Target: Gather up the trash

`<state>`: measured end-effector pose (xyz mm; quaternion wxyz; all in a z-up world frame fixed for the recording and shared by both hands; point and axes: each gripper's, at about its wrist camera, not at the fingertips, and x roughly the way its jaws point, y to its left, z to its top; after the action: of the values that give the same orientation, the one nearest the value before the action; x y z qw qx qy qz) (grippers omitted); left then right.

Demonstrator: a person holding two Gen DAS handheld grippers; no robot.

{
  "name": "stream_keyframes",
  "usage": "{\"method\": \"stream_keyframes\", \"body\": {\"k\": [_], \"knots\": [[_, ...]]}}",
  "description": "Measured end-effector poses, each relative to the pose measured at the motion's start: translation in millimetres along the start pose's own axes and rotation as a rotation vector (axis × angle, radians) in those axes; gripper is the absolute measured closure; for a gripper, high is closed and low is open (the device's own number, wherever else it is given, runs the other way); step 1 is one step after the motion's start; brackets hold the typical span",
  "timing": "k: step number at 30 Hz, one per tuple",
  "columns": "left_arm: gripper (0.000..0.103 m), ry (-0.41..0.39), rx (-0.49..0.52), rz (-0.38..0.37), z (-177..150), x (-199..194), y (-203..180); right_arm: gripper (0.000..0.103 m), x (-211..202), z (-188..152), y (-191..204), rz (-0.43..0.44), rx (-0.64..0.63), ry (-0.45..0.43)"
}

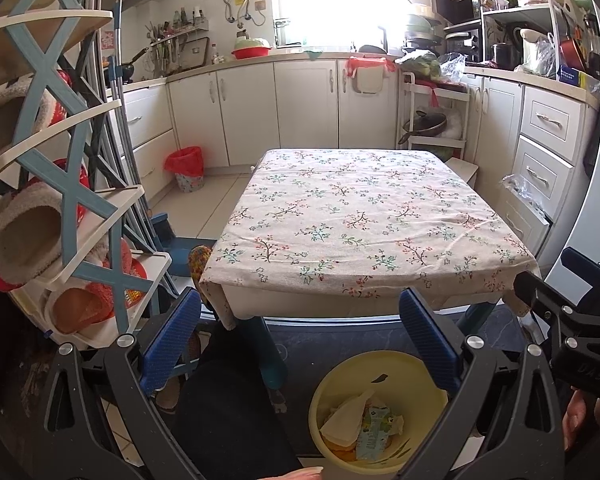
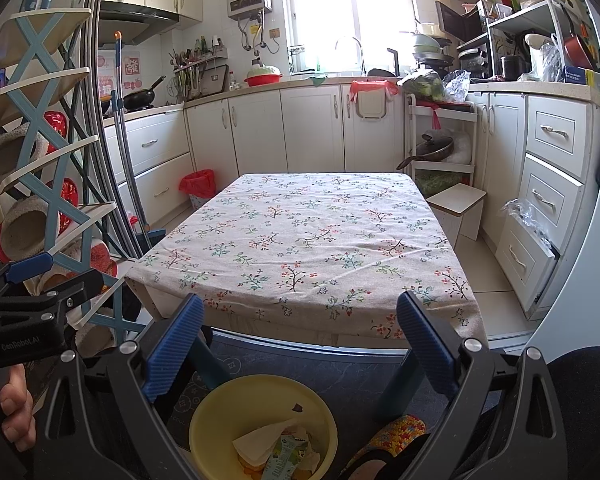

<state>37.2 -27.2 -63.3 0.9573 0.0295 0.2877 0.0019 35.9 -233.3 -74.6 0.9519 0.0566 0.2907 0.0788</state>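
Note:
A yellow bin (image 1: pixel 340 384) (image 2: pixel 220 404) stands on the dark floor mat in front of the table, holding crumpled white paper and a green-printed wrapper (image 1: pixel 374 428) (image 2: pixel 284 454). My left gripper (image 1: pixel 300 336) hovers above and just behind the bin, open, with nothing between its blue fingers (image 1: pixel 172 340). My right gripper (image 2: pixel 300 344) is likewise open and empty, held over the bin's far side. Each gripper shows at the edge of the other's view. The floral tablecloth (image 1: pixel 360 220) (image 2: pixel 308 240) bears nothing.
A shoe rack with slippers (image 1: pixel 32 232) (image 2: pixel 24 224) stands at the left. A red-lined waste bin (image 1: pixel 186 168) (image 2: pixel 199 188) sits by the cabinets. A small white stool (image 2: pixel 458 208) stands right of the table. A person's patterned slipper (image 2: pixel 396 436) is beside the yellow bin.

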Motion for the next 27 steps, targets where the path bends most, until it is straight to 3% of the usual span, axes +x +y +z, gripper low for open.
{"method": "stream_keyframes", "body": {"k": [27], "knots": [[0.008, -0.012, 0.004, 0.002, 0.8, -0.6, -1.2, 0.009, -0.2, -0.5, -1.2, -0.001, -0.002, 0.003]]}}
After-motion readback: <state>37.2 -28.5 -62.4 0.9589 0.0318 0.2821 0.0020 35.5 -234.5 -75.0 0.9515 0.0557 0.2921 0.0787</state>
